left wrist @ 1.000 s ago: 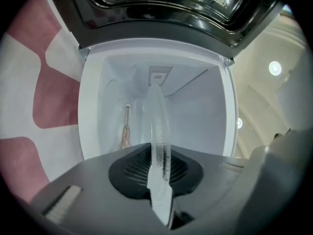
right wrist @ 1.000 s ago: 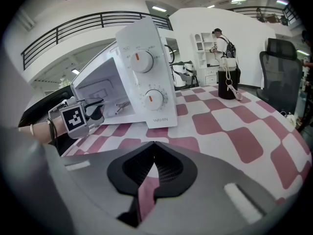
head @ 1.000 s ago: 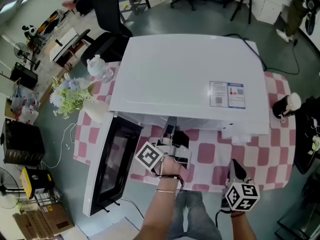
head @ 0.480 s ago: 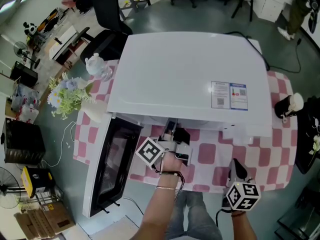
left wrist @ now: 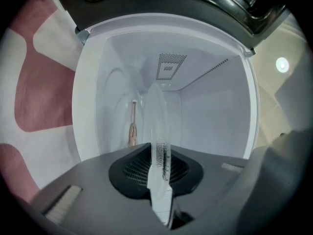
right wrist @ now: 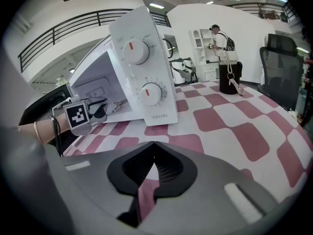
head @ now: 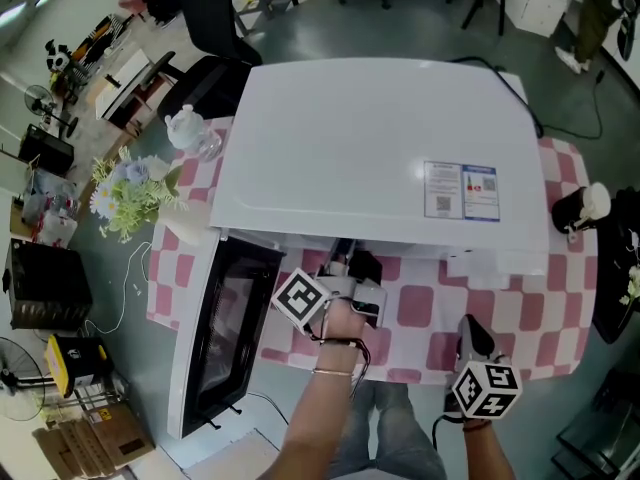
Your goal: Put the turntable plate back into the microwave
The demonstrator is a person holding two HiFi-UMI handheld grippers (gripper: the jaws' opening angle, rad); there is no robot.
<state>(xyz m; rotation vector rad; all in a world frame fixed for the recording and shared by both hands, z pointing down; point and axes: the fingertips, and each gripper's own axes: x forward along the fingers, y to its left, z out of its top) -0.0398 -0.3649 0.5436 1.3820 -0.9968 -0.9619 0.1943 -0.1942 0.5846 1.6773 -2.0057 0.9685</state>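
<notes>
1. The left gripper (left wrist: 159, 164) is clamped on the rim of the glass turntable plate (left wrist: 155, 121). The plate reaches edge-on into the open microwave (head: 380, 158) and seems to sit just off the cavity floor (left wrist: 115, 106), not seated.
2. The right gripper (right wrist: 152, 168) hangs over the checked tablecloth (right wrist: 234, 126) with its jaws together on nothing, and is best left there.
3. Hold the plate parallel to the floor and slide it deeper until its centre is over the small brownish hub (left wrist: 132, 126).
4. Lower gently: a rim grip on glass can let the far edge droop.
5. Release only once it is seated, then back straight out, clear of the door (head: 225, 328).
</notes>
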